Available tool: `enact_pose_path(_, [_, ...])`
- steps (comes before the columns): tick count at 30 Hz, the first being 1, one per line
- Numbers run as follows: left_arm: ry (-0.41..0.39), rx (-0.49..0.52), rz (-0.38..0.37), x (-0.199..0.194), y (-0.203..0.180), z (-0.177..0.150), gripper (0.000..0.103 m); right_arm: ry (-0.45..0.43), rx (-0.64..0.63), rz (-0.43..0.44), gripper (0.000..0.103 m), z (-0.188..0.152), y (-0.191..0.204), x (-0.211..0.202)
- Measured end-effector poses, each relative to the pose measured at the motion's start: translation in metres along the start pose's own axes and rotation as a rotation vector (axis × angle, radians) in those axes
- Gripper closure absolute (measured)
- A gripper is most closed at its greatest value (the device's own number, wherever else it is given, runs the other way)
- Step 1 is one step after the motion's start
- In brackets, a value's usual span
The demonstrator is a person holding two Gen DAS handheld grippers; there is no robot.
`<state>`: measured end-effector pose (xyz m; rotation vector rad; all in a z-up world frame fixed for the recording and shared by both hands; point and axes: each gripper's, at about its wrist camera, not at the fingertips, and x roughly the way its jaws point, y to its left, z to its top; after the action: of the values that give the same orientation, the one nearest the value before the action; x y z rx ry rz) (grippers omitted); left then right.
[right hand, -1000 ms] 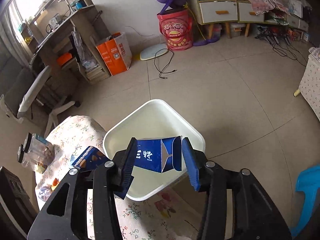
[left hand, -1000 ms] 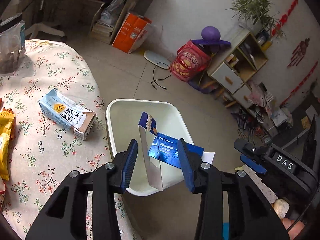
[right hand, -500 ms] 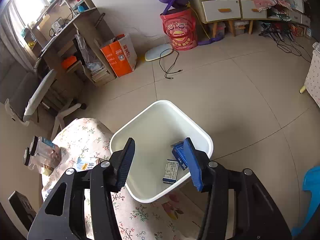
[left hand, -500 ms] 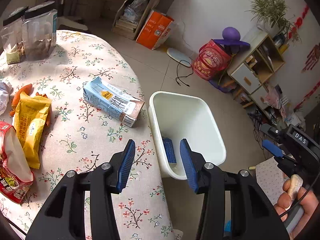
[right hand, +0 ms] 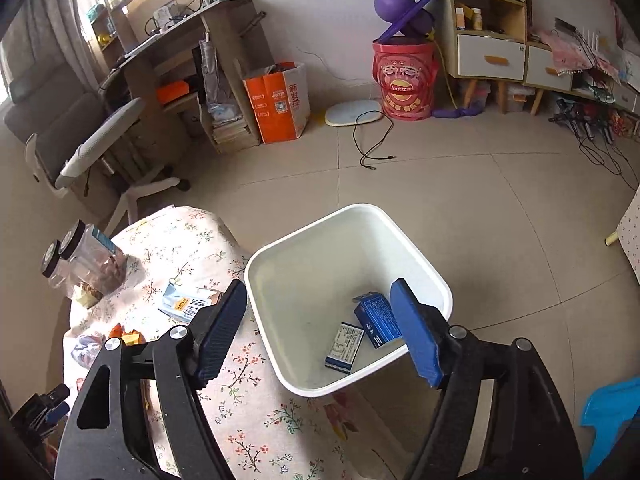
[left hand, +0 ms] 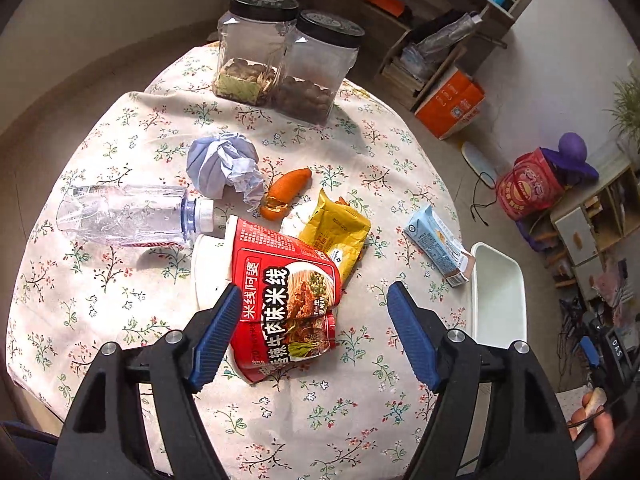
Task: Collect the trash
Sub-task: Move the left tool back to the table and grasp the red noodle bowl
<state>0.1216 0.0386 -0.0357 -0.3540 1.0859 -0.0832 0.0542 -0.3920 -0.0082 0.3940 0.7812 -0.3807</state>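
Note:
My left gripper (left hand: 316, 332) is open and empty above the floral table (left hand: 120, 128), just over a red noodle cup (left hand: 284, 292). Near it lie a clear plastic bottle (left hand: 124, 214), crumpled paper (left hand: 226, 166), orange peel (left hand: 286, 190), a yellow wrapper (left hand: 334, 234) and a light blue milk carton (left hand: 438, 244). My right gripper (right hand: 320, 328) is open and empty above the white bin (right hand: 420, 256), which holds two blue cartons (right hand: 378, 318). The bin (left hand: 498, 280) shows at the table's right edge in the left wrist view.
Two clear jars with black lids (left hand: 288, 52) stand at the far side of the table. On the floor beyond are an orange box (right hand: 280, 100), a red bucket (right hand: 404, 80), a cable (right hand: 372, 140) and an office chair (right hand: 100, 152).
Both grippers let go of their blue cartons, which now lie in the bin. My left gripper swung left from the bin to over the table's trash and opened wider.

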Motion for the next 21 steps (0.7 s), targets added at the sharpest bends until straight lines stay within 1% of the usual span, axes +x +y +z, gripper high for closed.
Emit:
enact_pose_path(3, [0.013, -0.065, -0.010, -0.001, 0.029, -0.002, 0.030, 0.025, -0.094, 0.041, 0.024, -0.005, 0.025, 0.003])
enact_pose_path(6, [0.032, -0.079, -0.021, 0.006, 0.044, -0.005, 0.030, 0.053, -0.161, 0.076, 0.021, -0.011, 0.047, 0.007])
enact_pose_path(8, [0.044, -0.078, -0.029, 0.011, 0.050, -0.005, 0.030, 0.073, -0.199, 0.078, 0.020, -0.014, 0.059, 0.011])
enact_pose_path(11, [0.073, -0.071, -0.044, 0.019, 0.053, -0.011, 0.030, 0.098, -0.250, 0.059, 0.017, -0.019, 0.075, 0.019])
enact_pose_path(13, [0.086, -0.059, -0.041, 0.025, 0.054, -0.015, 0.030, 0.113, -0.272, 0.052, 0.017, -0.021, 0.082, 0.024])
enact_pose_path(15, [0.102, -0.056, -0.057, 0.030, 0.053, -0.019, 0.030, 0.128, -0.288, 0.051, 0.017, -0.024, 0.090, 0.029])
enact_pose_path(20, [0.126, -0.036, -0.070, 0.042, 0.046, -0.025, 0.030, 0.198, -0.286, 0.093, 0.017, -0.025, 0.104, 0.051])
enact_pose_path(21, [0.126, -0.033, -0.077, 0.042, 0.045, -0.025, 0.032, 0.213, -0.283, 0.098, 0.017, -0.025, 0.107, 0.057])
